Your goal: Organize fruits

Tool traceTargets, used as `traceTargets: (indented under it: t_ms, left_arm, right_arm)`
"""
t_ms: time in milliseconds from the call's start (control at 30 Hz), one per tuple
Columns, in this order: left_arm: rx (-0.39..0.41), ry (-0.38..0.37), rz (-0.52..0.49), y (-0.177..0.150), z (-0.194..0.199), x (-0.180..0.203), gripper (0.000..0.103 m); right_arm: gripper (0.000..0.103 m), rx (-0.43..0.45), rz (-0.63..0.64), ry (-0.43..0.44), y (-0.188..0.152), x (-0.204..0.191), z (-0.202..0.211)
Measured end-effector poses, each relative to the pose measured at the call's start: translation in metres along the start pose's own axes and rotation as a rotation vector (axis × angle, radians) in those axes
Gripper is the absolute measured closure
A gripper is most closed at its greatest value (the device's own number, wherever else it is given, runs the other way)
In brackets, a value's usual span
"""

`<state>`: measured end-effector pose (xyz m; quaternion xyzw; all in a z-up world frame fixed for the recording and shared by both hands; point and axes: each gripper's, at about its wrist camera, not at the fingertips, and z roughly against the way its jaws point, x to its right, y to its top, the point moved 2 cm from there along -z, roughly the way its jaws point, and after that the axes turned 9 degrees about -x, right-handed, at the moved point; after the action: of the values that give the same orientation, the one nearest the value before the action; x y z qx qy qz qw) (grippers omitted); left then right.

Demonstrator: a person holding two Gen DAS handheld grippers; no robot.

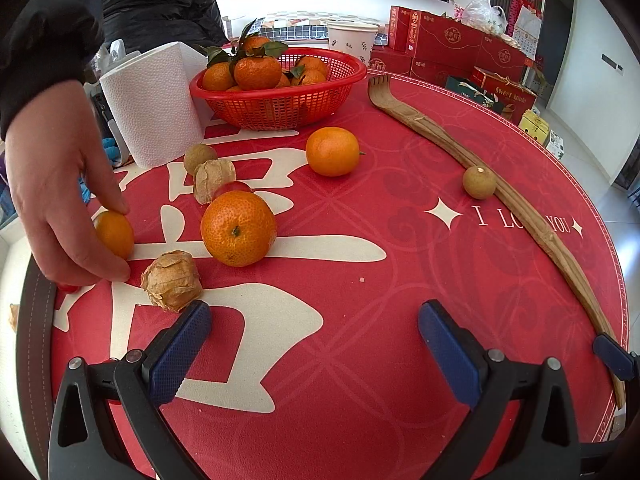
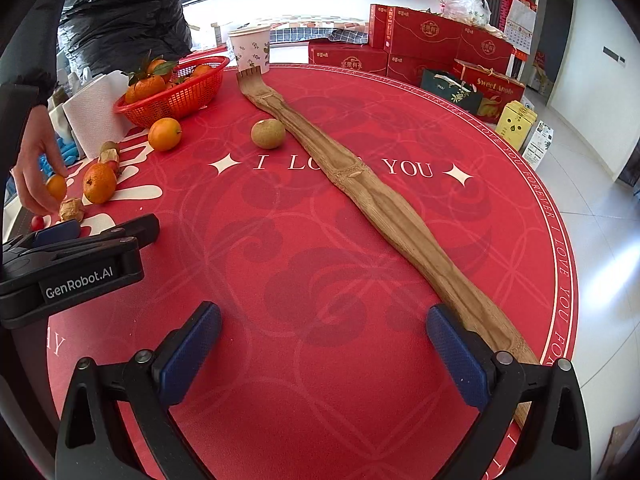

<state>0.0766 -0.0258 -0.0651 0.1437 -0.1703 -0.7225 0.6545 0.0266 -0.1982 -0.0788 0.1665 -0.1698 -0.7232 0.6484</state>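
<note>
Black tools [image 1: 314, 322] with blue textured pads [image 1: 180, 356]; black puffy sleeve [image 1: 48, 32]

I see a round worktop [image 2: 360, 280] under a red cloth printed "I LOVE YOU". A long wooden back scratcher [image 2: 360, 184] lies diagonally across it, a small brown fruit [image 2: 268, 133] touching its left edge. At the far left stands a red mesh basket [image 1: 280, 100] of tangerines, with a white paper towel roll [image 1: 152, 104] beside it. In front lie two loose tangerines [image 1: 238, 228] [image 1: 333, 151], two papery husked fruits [image 1: 172, 280] [image 1: 214, 174] and another brown fruit [image 1: 199, 156]. A paper cup [image 2: 250, 47] stands at the far edge.
</note>
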Motion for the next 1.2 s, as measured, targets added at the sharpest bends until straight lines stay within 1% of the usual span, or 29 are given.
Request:
traceTargets:
  t_ms: [1200]
  left_arm:
    - [-0.002, 0.0, 0.001, 0.0012, 0.0008, -0.0005, 0.0]
  right_arm:
    - [0.0, 0.001, 0.006, 0.003, 0.0007, -0.0034, 0.0015]
